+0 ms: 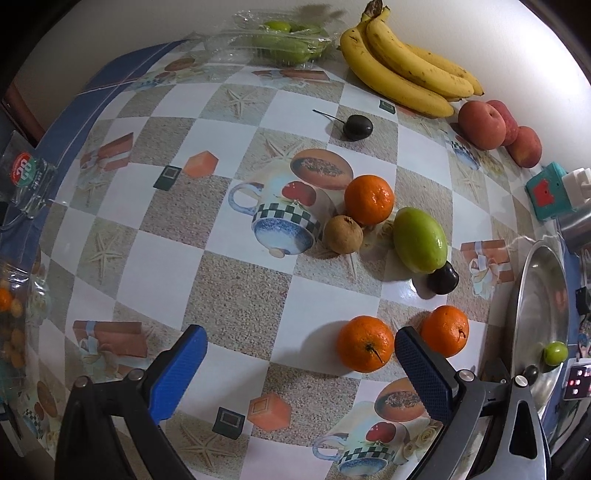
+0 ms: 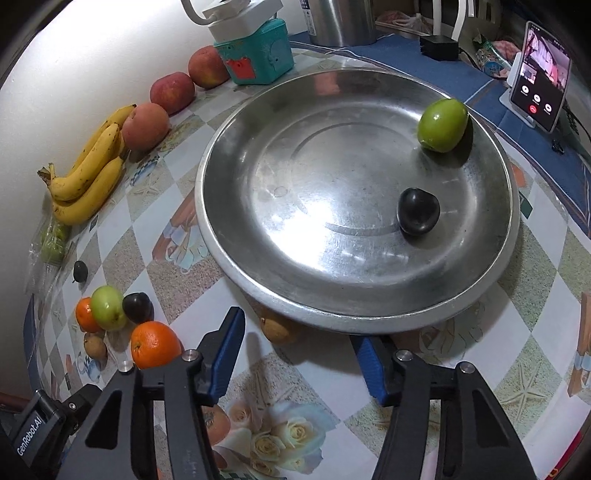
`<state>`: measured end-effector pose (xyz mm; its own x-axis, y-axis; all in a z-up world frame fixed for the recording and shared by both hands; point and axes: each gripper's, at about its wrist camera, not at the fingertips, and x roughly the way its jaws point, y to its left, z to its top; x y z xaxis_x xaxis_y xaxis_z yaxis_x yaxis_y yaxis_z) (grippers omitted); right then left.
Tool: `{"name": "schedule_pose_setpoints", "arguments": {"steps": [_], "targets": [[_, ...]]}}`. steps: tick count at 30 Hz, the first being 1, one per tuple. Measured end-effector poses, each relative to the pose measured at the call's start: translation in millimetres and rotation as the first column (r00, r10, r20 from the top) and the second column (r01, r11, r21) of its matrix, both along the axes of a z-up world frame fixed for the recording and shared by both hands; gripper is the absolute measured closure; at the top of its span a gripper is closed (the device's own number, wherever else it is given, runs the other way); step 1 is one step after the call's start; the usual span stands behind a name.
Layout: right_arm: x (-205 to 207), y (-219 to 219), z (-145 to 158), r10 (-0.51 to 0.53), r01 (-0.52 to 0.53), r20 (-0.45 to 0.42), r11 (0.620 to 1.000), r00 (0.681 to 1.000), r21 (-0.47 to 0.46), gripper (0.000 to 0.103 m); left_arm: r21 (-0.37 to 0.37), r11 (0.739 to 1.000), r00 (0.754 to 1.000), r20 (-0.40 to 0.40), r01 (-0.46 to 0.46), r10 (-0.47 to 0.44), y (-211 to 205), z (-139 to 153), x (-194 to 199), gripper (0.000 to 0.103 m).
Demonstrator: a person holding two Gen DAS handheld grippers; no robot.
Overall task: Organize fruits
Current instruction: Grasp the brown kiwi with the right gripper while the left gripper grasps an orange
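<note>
In the left wrist view my left gripper (image 1: 299, 350) is open and empty above the tablecloth. An orange (image 1: 365, 343) lies just inside its right finger (image 1: 421, 373), a second orange (image 1: 445, 331) just beyond it. Farther off lie a third orange (image 1: 369, 199), a brown fruit (image 1: 343, 234), a green fruit (image 1: 420, 240) and two dark plums (image 1: 443, 277) (image 1: 357, 127). In the right wrist view my right gripper (image 2: 299, 343) is open and empty at the near rim of the steel plate (image 2: 258, 288), which holds a green fruit (image 2: 442, 124) and a dark plum (image 2: 418, 216).
Bananas (image 1: 402, 70) and red apples (image 1: 482, 125) lie along the back wall. A plastic pack of green fruit (image 1: 288, 44) sits at the back. A teal box (image 2: 258, 55), a metal can (image 2: 340, 22) and a phone on a stand (image 2: 539, 74) stand behind the plate. A brown fruit (image 2: 277, 329) lies by the plate's rim.
</note>
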<state>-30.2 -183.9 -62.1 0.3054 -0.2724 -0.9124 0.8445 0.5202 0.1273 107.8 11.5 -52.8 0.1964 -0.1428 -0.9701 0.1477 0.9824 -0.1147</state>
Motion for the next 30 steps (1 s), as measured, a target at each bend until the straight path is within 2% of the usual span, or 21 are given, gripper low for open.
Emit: {"name": "schedule_pose_setpoints", "arguments": {"steps": [3,8,10,12,22,27,30], "targets": [[-2.4,1.5,0.0,-0.004,0.004,0.003,1.000,1.000,-0.008,0.047,-0.001,1.000,1.000,-0.008,0.006,-0.006,-4.0,-4.0,1.8,0.001],[-4.7,1.4,1.0,-0.001,0.001,0.004,1.000,1.000,-0.015,0.062,-0.008,1.000,1.000,-0.023,0.007,-0.007,-8.1,-9.5,2.8,0.001],[-4.7,1.6,1.1,0.009,-0.009,0.012,1.000,1.000,-0.010,0.072,-0.009,1.000,1.000,-0.025,0.006,-0.006,-8.5,-9.9,2.8,0.001],[-4.2,2.6,1.1,0.020,-0.020,0.017,1.000,1.000,-0.004,0.076,-0.011,1.000,1.000,-0.026,0.008,-0.008,-8.2,-10.3,2.3,0.001],[7.0,10.2,-1.5,0.107,-0.109,0.046,0.993,0.993,0.053,0.078,-0.019,1.000,0.999,-0.042,0.014,-0.015,-11.1,-13.2,3.1,0.001],[9.5,12.1,-2.4,0.117,-0.122,0.066,0.989,0.991,0.083,0.078,-0.035,0.999,0.998,-0.055,0.020,-0.022,-14.0,-14.7,2.3,0.001],[9.4,12.5,0.0,0.121,-0.128,0.080,0.988,0.989,0.090,0.078,-0.039,0.999,0.998,-0.060,0.024,-0.026,-15.4,-16.0,1.3,0.005]]}}
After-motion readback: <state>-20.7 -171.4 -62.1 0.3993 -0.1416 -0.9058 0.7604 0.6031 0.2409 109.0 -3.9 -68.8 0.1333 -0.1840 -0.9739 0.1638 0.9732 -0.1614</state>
